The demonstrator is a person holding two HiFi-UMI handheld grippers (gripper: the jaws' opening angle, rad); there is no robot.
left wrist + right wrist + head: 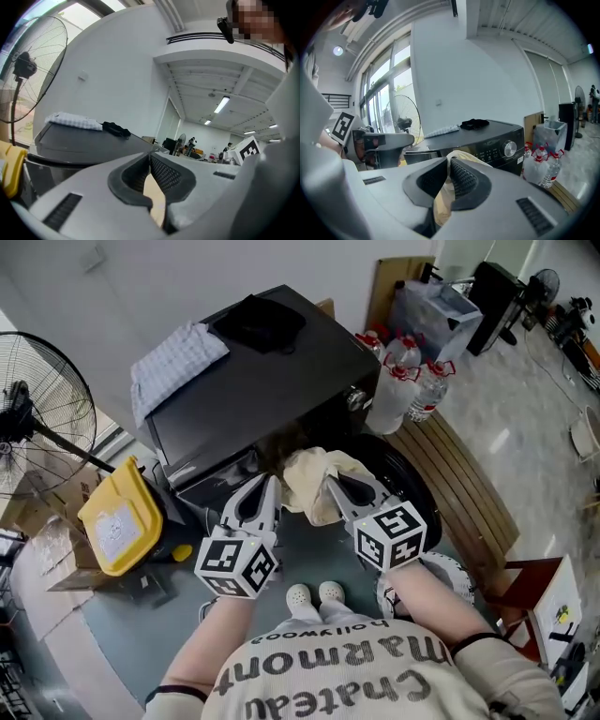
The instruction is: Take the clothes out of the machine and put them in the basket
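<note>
Cream garment was clamped in both left gripper and right gripper; the left bite appeared shallow, so fabric could slip free.

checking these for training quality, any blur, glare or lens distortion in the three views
Head view: sharp and evenly lit, soft sheen on the washing machine top. Left gripper view: heavy fisheye with dark corners, ceiling lights bright, left tongs close and soft. Right gripper view: same fisheye bend, windows glaring, cream cloth in the right tongs slightly blurred.
</note>
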